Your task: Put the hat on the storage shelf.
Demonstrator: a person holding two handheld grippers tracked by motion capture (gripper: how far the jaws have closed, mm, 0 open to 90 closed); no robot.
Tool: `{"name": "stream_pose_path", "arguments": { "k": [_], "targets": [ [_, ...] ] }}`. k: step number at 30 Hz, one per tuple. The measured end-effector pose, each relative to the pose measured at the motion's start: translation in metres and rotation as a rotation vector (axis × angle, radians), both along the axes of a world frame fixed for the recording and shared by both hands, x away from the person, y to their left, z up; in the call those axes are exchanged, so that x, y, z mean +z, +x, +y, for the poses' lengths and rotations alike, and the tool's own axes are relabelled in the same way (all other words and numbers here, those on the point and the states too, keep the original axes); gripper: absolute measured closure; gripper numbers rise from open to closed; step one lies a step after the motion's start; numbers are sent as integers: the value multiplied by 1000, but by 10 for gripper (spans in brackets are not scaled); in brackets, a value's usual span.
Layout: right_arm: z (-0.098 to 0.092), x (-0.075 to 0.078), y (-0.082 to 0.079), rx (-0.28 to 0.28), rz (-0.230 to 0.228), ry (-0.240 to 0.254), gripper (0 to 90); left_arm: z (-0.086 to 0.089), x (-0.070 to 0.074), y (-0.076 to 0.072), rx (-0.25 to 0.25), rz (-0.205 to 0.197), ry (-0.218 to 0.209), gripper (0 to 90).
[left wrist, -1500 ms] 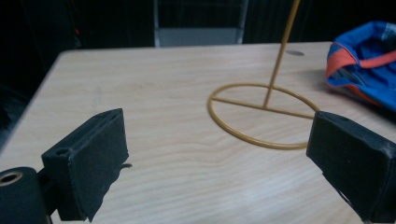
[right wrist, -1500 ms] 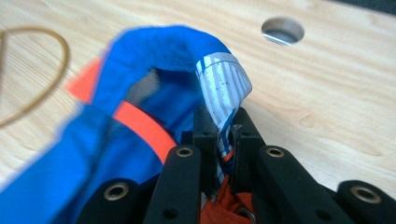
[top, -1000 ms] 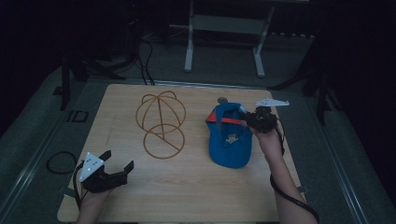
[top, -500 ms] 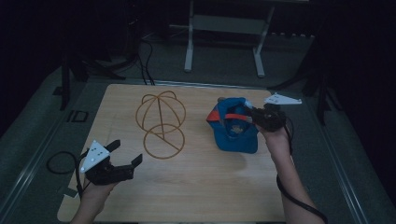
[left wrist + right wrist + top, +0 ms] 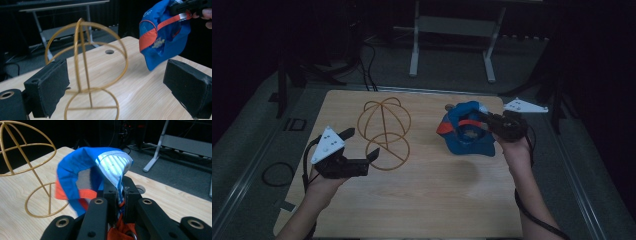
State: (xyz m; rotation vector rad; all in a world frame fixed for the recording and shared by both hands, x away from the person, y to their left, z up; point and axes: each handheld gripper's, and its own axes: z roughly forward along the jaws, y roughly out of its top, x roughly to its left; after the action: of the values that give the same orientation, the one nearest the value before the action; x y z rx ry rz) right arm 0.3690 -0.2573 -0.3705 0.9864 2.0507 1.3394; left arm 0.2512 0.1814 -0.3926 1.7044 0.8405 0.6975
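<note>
Right now the right tongs [image 5: 121, 195] are clenched on the back edge of a blue cap [image 5: 467, 131], the fabric pinched flat between the two black jaws just where the orange strap runs. Held by that rim, the cap hangs clear of the bench [image 5: 422, 200] with its open underside turned toward the middle of it, which looks like a way of keeping the crown free to drop over something. In the left gripper view the cap [image 5: 162, 35] dangles off to the right of the frame, its striped lining and orange band showing, lifted above the wood.

The left tongs [image 5: 361, 150] stand released, jaws wide apart and nothing between them, hovering just in front of a gold wire hat stand [image 5: 384, 131]. That stand [image 5: 87, 72] sits upright on its ring base, a dome of hoops on a thin stem, well apart from the cap. The spread jaws point at the stem and base, so the likely purpose is to steady the light frame while the cap comes across.

Beyond the bench a white metal frame [image 5: 452, 30] stands on the dark floor.
</note>
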Motion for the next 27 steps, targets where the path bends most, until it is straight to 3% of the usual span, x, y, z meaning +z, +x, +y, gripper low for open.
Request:
{"name": "stream_pose_path", "arguments": {
  "k": [9,15,21,23,27],
  "targets": [
    [5,8,-9,41,-18,30,840,-26,21,12,-84,-16,-8,66],
    [8,11,-16,59,-41,28,839,-55,34,16,-142,-35,27,87],
    [12,10,-19,79,-35,37,839,-85,40,26,-179,-40,64,88],
    [13,10,-20,87,-36,37,839,-94,41,28,-201,-35,50,89],
    [16,8,-24,105,-39,46,839,-110,41,34,-219,-48,63,116]
  ]
}}
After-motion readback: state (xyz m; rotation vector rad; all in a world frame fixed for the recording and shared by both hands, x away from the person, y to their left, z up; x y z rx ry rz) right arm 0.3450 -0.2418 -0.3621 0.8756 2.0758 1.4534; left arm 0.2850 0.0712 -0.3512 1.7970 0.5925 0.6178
